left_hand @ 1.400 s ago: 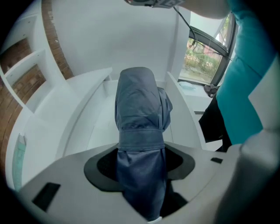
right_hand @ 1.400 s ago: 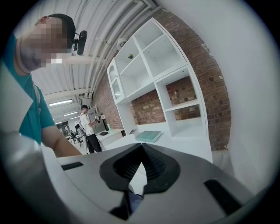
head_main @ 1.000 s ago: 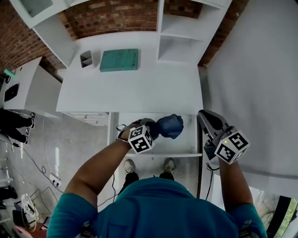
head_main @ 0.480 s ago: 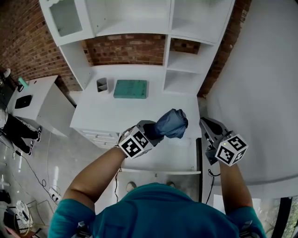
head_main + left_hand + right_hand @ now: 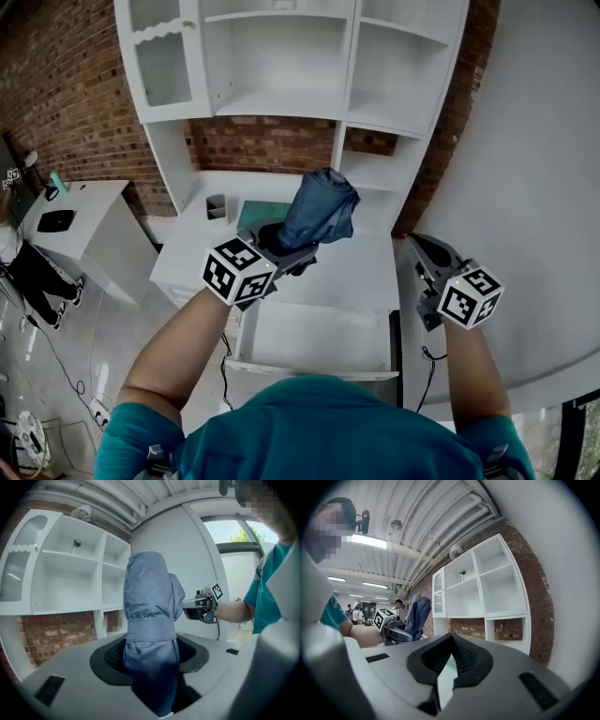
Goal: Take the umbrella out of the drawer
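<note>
Slate-blue umbrella [image 5: 322, 208], white drawer [image 5: 314, 336], red brick wall [image 5: 56, 84], teal shirt [image 5: 319, 431]

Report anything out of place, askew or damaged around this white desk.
The white desk drawer stands pulled out, its visible floor bare. The folded blue-grey fabric umbrella is held in the air, clamped in the left claw. Nothing looks spilled or damaged.

shelf unit [image 5: 281, 56]: white, against brick wall [image 5: 66, 84] | teal book [image 5: 251, 214] beside grey holder [image 5: 217, 206]

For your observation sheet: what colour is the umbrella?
Blue-grey umbrella; the left gripper view shows it best.
</note>
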